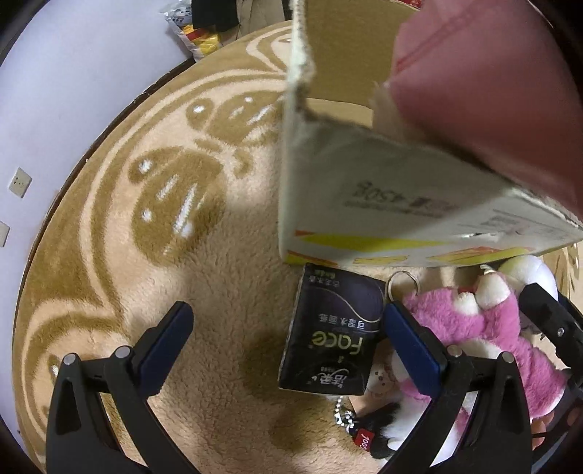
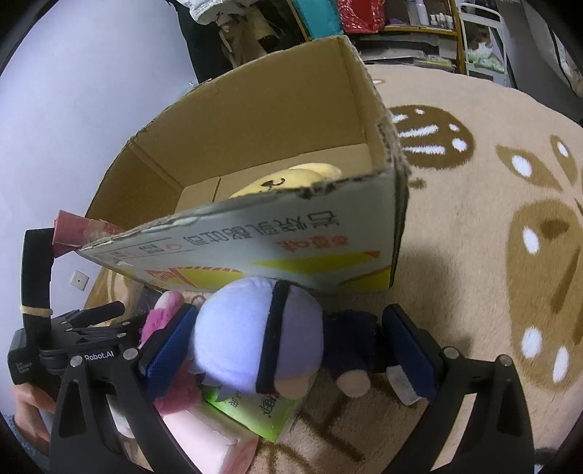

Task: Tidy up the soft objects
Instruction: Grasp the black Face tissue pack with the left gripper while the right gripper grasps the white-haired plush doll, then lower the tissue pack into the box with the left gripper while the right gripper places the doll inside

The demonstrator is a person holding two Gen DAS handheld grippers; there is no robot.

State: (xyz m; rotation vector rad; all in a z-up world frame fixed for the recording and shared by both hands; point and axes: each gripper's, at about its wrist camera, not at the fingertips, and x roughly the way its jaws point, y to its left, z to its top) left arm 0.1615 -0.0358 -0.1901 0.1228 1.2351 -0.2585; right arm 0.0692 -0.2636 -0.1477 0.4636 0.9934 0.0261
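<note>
My left gripper [image 1: 291, 339] hangs open over the carpet, nothing held. A dark tissue pack [image 1: 328, 335] lies between its fingers, close to the right one. Just outside that finger lies a pink plush bear [image 1: 484, 335], with a small black-and-white keychain plush [image 1: 382, 434] beneath it. My right gripper [image 2: 291, 344] is open wide around a plush doll [image 2: 262, 335] with a pale lavender head, a black band and a dark body. The doll's head touches the left finger. An open cardboard box [image 2: 277, 240] stands right ahead, with a yellow plush [image 2: 291, 178] inside.
A green tissue pack [image 2: 255, 412] and a pink packet [image 2: 204, 437] lie under the doll. A blurred pink shape [image 1: 492, 91] fills the upper right of the left wrist view. A hand [image 2: 29, 404] holds the other tool. Beige patterned carpet [image 2: 492, 255] spreads right; shelves [image 2: 437, 32] stand behind.
</note>
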